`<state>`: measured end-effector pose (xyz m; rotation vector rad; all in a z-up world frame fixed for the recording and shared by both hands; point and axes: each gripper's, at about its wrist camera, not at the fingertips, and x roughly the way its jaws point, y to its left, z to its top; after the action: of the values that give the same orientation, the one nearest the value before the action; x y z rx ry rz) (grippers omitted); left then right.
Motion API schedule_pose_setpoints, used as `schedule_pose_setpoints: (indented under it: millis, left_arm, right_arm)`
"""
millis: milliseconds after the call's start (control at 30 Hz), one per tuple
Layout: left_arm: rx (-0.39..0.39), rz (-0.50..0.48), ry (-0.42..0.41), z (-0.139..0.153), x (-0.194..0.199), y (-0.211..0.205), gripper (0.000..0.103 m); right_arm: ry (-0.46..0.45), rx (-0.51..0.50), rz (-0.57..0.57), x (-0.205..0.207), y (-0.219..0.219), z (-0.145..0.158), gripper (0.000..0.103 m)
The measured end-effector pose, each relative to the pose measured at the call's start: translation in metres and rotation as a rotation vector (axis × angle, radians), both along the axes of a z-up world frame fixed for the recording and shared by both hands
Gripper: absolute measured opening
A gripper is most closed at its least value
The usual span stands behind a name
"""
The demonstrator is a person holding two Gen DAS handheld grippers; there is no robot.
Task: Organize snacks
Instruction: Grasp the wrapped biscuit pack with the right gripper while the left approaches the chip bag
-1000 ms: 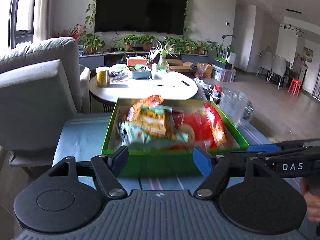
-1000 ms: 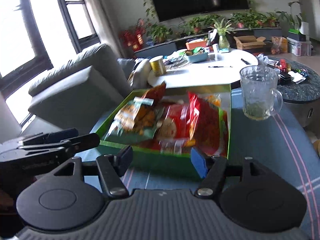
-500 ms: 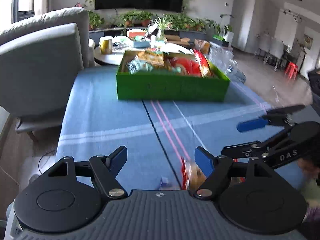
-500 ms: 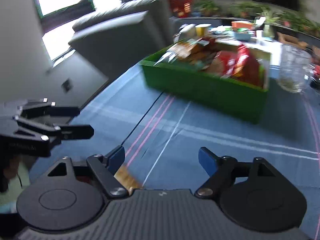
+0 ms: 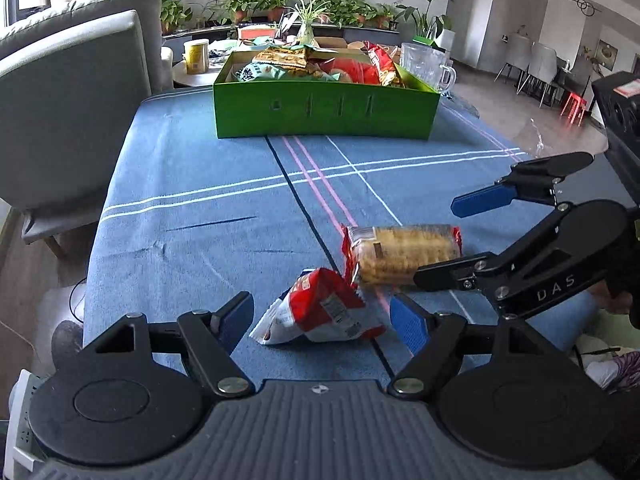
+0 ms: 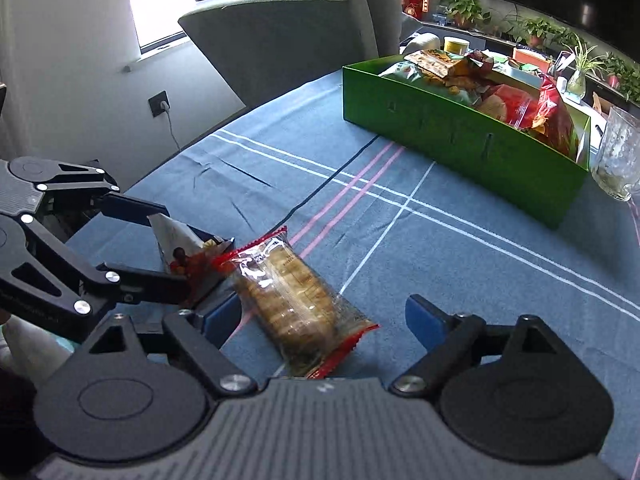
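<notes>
1. Left gripper (image 5: pixel 322 318), fingers spread, straddles the crinkly red-and-white snack bag (image 5: pixel 320 312) near on the blue striped worktop (image 5: pixel 200 184).
2. Right gripper (image 6: pixel 324 314), fingers opening, straddles the clear red-ended biscuit pack (image 6: pixel 294 304); closing askew could skid it into the neighbouring bag.

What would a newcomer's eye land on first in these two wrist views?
Probably the bright green box heaped with snack bags at the far end of the blue striped tablecloth. Next, two loose packets near the cameras: a clear biscuit pack between the right claw's opening jaws, and a red-and-white bag inside the open left claw.
</notes>
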<state>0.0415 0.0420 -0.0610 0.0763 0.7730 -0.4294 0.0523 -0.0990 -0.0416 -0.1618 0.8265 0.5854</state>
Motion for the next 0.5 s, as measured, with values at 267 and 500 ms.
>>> schedule_pose_setpoints:
  millis: [267,500]
  left_arm:
    - [0.026,-0.007,0.009,-0.007,-0.001,-0.002,0.073]
    - [0.032,0.014,0.02,-0.012,0.005,-0.003,0.073]
  right_arm:
    - [0.007,-0.022,-0.008,0.004,0.006,-0.005,0.087]
    - [0.011,-0.031,-0.043,0.01,0.009,-0.008,0.087]
